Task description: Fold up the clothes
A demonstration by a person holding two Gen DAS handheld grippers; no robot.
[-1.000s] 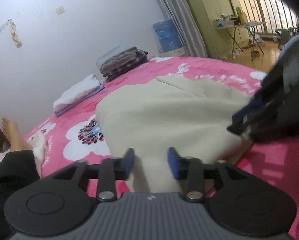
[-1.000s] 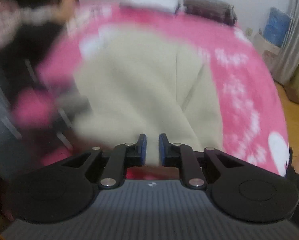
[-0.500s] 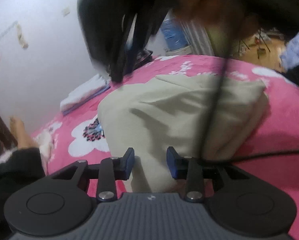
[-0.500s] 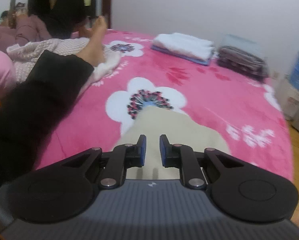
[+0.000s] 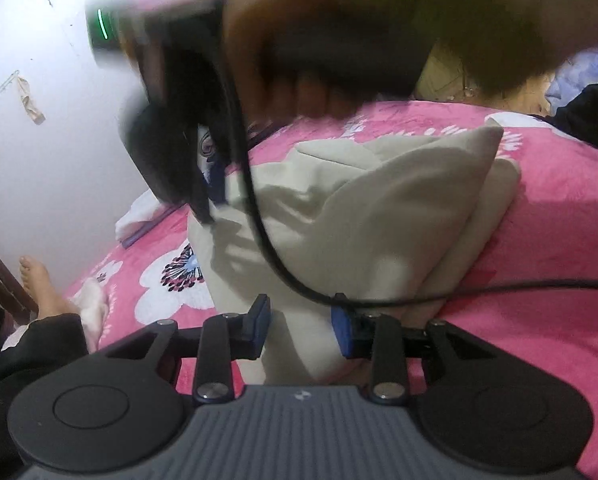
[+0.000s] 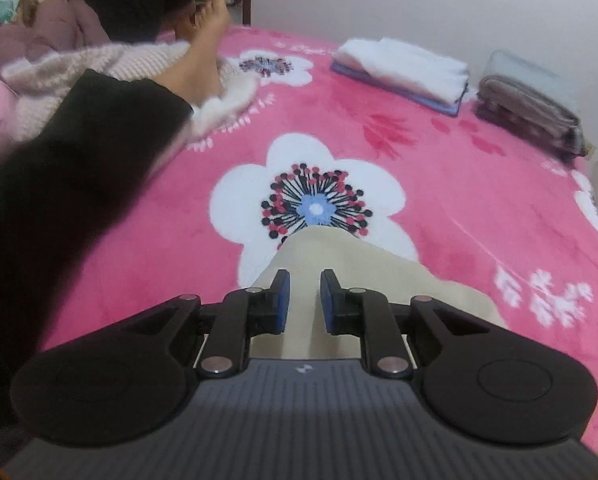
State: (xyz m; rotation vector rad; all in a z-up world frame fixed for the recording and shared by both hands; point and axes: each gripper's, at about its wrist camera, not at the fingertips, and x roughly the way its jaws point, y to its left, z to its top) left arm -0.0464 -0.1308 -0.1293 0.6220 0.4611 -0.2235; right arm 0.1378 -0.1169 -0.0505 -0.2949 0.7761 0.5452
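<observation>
Here the beige garment [image 5: 363,216] is lying partly folded on the pink floral blanket [image 5: 559,240], one layer doubled over so that a corner is peaking up toward the far side. The left gripper [image 5: 301,326] is sitting low at the garment's near edge with its blue-padded fingers [image 5: 341,332] spread apart, cloth showing in the gap but nothing pinched between them. A black cable [image 5: 499,290] is draping across the right finger and running off over the blanket. The right gripper [image 6: 304,298] is hovering over the garment's far end [image 6: 363,276], near the big white flower print [image 6: 311,200]; its jaws are standing apart with a narrow gap, beige fabric visible beneath, and they are gripping nothing. In the left view this gripper is appearing as a dark blur above the cloth. Beyond it, a folded white stack [image 6: 407,68] and a folded brown stack [image 6: 527,112] are resting side by side by the wall, and a bare foot [image 6: 203,52] is lying on a knitted throw [image 6: 79,68].
</observation>
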